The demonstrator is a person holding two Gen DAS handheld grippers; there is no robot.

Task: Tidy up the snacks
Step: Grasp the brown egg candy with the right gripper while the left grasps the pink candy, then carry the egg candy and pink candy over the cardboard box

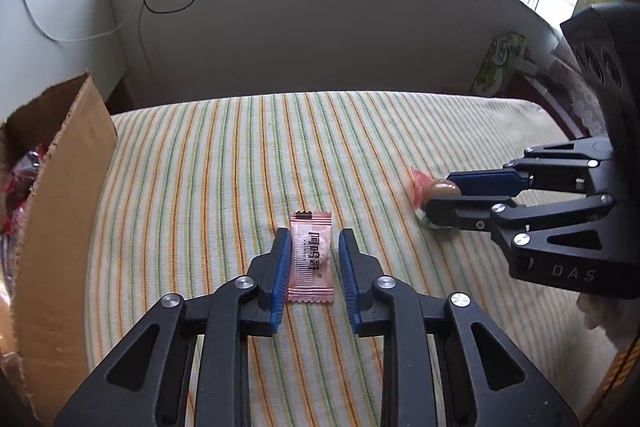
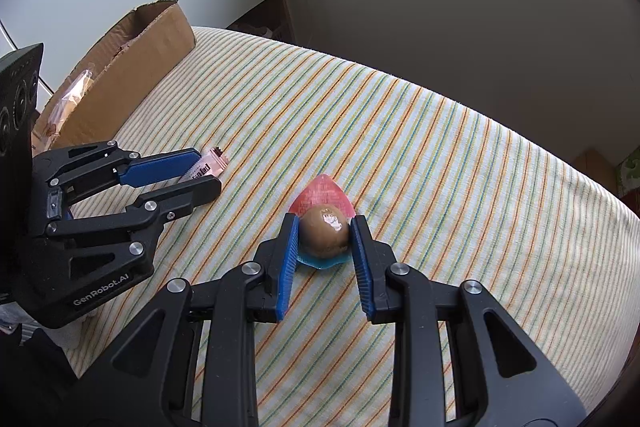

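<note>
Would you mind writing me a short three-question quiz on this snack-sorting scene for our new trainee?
1. True or false: the cardboard box is empty.
2. What sits between the pads of the right gripper? A) a wrapped brown egg B) a banana C) a spoon
3. Which gripper is nearer the box, and what lies between its fingers?

Key
1. False: wrapped snacks show inside it.
2. A.
3. The left gripper, with the pink packet between its fingers.
</note>
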